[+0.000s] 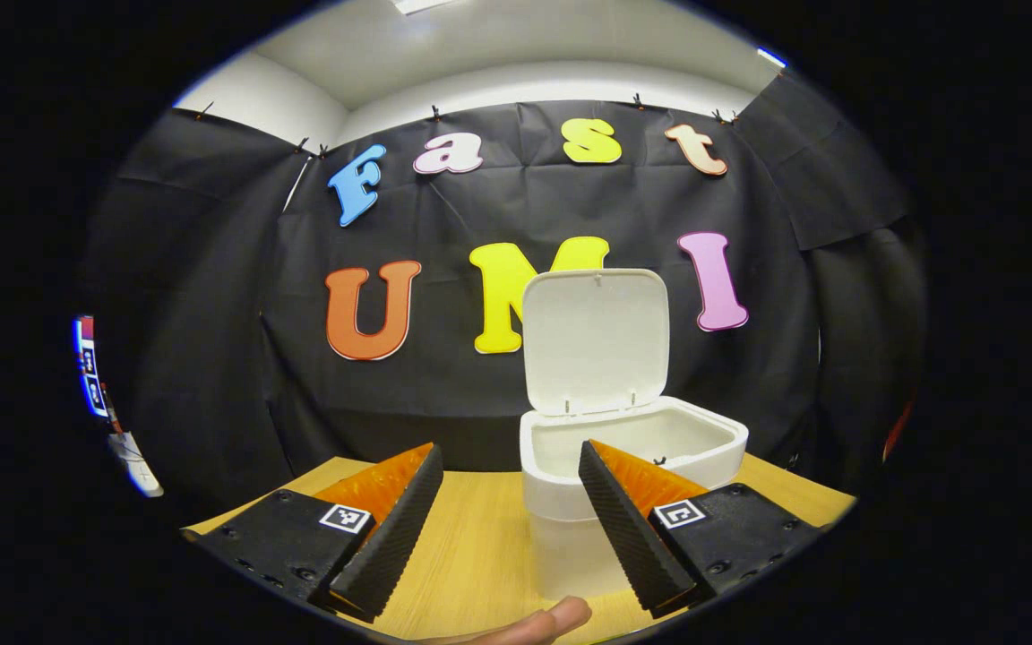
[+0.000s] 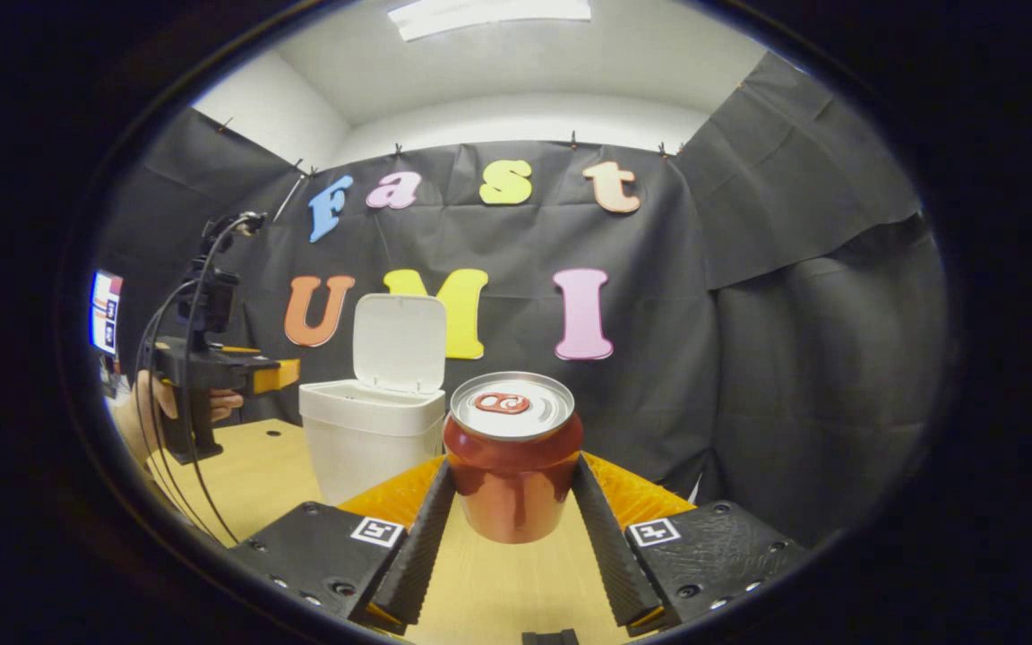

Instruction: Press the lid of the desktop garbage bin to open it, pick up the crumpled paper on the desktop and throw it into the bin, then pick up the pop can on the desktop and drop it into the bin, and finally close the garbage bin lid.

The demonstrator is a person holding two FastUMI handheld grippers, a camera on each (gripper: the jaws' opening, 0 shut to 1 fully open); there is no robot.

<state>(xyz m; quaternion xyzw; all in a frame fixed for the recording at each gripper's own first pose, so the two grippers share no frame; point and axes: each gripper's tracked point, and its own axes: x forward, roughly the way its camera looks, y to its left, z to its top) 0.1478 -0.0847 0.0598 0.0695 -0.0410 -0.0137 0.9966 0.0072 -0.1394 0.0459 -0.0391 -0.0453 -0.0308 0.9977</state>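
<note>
Right gripper (image 2: pixel 512 511) clamps red aluminium pop can (image 2: pixel 512 466) above wooden desktop (image 2: pixel 247 475). White plastic bin (image 2: pixel 373 439), lid (image 2: pixel 399 345) upright. Left gripper (image 1: pixel 511 528) jaws wide apart, empty.

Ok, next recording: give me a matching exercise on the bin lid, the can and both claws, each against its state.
Things:
1. hinged white plastic bin lid
2. red metal pop can
3. left claw
4. right claw

States:
A. open, nothing between its fingers
B. standing upright, raised
C. shut on the can
D. upright, gripped on both sides

Pairs: 1-B, 2-D, 3-A, 4-C
</note>
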